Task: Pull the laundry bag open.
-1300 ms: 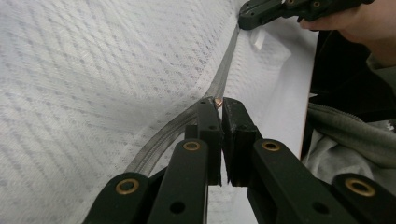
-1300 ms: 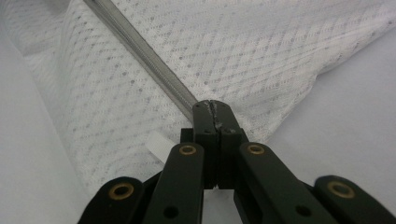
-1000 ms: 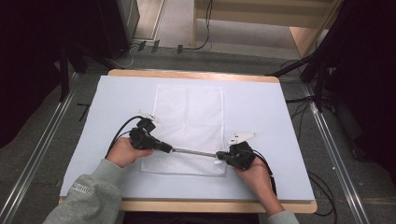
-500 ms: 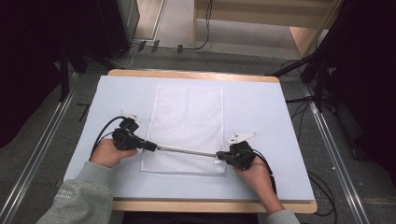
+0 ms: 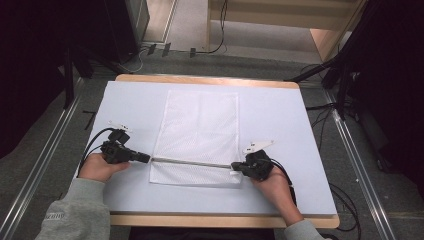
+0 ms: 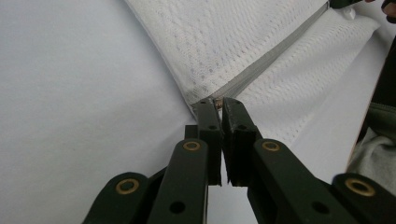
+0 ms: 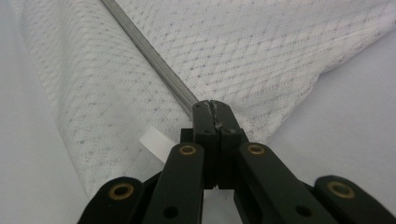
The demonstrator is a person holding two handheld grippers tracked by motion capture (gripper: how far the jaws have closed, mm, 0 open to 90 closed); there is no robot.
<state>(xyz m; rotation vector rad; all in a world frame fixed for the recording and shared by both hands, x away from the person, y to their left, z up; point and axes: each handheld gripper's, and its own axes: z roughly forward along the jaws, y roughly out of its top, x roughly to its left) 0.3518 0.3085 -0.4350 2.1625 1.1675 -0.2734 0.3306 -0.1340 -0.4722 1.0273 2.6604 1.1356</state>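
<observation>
Mesh laundry bag (image 5: 200,135) lies flat mid-tabletop (image 5: 300,125). Zipper (image 5: 192,162) runs across its near end; left gripper (image 5: 145,158) at zipper's left end, right gripper (image 5: 235,168) at its right.

Even, soft overhead light; table (image 5: 300,130) bright, no glare. Room around it falls to black at both sides. Shadows faint and short. High view slightly soft. Gripper views: jaws near the lens blurred, mesh weave sharp mid-frame.

The right gripper (image 7: 214,106) pinches the grey zipper (image 7: 154,59) of the white mesh bag (image 7: 261,51).
</observation>
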